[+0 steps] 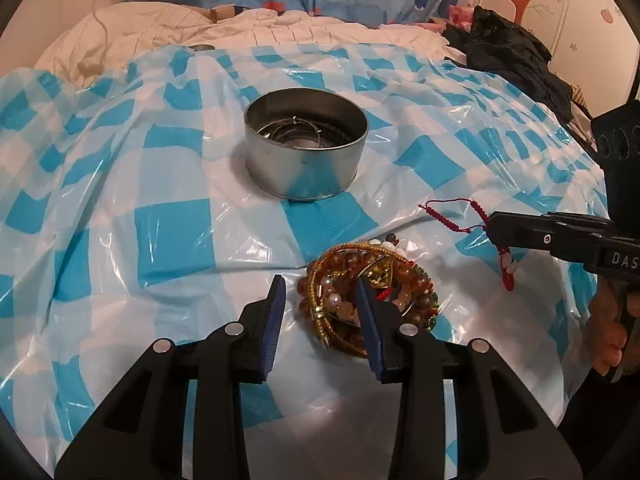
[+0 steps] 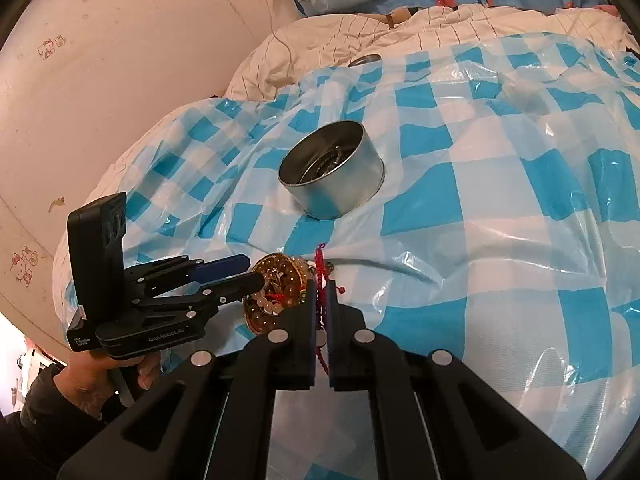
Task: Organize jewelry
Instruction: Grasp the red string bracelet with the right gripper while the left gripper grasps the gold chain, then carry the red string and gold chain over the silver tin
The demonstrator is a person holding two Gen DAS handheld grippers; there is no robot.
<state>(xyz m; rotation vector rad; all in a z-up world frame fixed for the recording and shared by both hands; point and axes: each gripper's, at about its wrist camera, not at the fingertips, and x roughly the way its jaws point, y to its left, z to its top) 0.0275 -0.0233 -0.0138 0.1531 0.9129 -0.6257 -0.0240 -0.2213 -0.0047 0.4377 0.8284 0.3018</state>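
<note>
A tangled pile of beaded and gold bracelets [image 1: 332, 264] [image 2: 276, 276] lies on the checked plastic sheet [image 1: 172, 240]. My left gripper [image 1: 320, 284] [image 2: 254, 268] is open over the pile's left part. Its right finger is down among the beads, and its left finger stands just clear of the pile. My right gripper [image 2: 322, 286] [image 1: 490, 226] is shut on a red cord bracelet [image 2: 320, 260] [image 1: 431, 213], held to the right of the pile, with its ends hanging free. Behind them stands an open round metal tin [image 1: 306, 164] [image 2: 340, 192] holding thin wire bangles.
The blue and white sheet covers a bed and lies in wrinkles. A white quilt [image 1: 160, 24] is bunched at the back, with a small round lid [image 1: 202, 47] at its edge. Dark clothing [image 1: 508, 52] lies far right. A hand [image 2: 96, 380] holds the left gripper's handle.
</note>
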